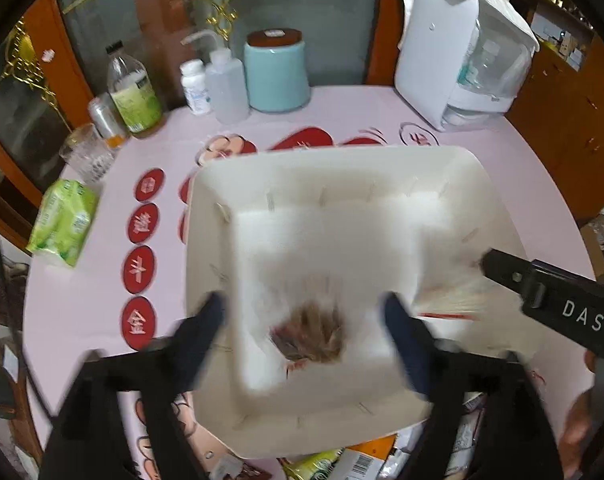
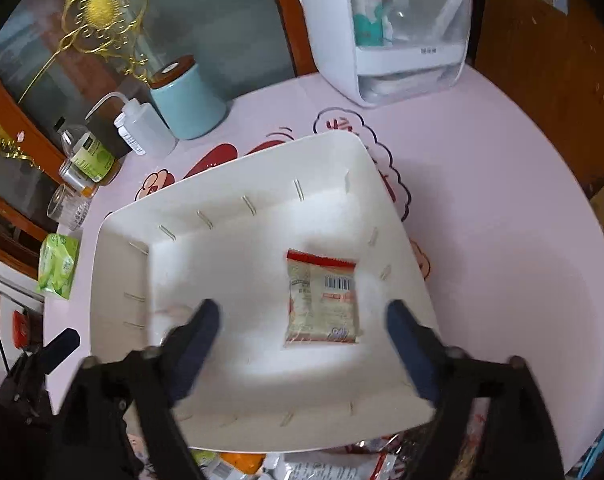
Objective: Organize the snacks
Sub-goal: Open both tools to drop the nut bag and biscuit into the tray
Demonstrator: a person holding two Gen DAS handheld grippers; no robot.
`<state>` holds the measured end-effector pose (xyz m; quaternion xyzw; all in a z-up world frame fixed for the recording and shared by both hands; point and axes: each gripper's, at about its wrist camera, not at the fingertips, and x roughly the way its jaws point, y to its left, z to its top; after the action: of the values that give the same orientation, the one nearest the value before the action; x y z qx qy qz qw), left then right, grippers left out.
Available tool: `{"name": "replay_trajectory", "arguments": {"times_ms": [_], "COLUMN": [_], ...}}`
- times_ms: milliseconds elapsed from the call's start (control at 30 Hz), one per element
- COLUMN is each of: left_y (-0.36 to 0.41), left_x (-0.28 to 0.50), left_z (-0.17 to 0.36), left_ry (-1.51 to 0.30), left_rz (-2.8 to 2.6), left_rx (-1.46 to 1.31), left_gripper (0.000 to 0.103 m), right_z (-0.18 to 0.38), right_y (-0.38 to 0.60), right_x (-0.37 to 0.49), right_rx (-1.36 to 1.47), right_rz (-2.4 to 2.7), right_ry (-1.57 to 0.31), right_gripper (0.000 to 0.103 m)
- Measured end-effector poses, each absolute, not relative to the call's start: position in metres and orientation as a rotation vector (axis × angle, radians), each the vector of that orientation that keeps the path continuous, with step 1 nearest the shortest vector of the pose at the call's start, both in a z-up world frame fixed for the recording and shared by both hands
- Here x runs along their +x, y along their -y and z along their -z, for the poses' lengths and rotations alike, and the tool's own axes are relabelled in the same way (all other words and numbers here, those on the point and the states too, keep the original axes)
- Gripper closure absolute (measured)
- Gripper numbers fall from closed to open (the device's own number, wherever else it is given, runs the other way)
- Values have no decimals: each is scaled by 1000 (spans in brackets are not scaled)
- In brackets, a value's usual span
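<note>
Two sets of jaws gape over the white plastic bin (image 2: 238,412); the red-edged snack packet (image 2: 321,300) between them could get snagged on re-entry.

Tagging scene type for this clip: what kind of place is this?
Probably a home dining room: a round table with a pink printed cover, wooden cabinets behind it, and household clutter such as a bottle and tissue pack.

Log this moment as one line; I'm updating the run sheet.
left hand-held gripper: open, empty | right hand-held gripper: open, empty | snack packet: in bin
</note>
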<state>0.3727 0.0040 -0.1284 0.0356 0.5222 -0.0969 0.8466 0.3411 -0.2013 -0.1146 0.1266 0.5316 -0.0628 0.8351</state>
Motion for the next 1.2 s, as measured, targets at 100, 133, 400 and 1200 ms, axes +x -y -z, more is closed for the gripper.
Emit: {"name": "replay_trajectory", "arguments": {"times_ms": [100,133,400,1200], "left_y": [-4,-5,-16,-37], "left_x": [370,368,352,241], "left_z": [134,135,132,27], "left_ry": [-1116,-1119,-1090,-937], "left_rz": [238,235,182,207], "left_rx": [51,52,21,52], "left_gripper": [1,1,1,2], "right_z": [116,116,110,14], "right_y": [197,197,198,167], "right_x": [336,335,320,218], "right_rx": [241,243,267,127], "right_rz": [125,122,107,11], "right_ry": [-1130,-1129,-1119,-946], "right_gripper": [11,11,11,11]}}
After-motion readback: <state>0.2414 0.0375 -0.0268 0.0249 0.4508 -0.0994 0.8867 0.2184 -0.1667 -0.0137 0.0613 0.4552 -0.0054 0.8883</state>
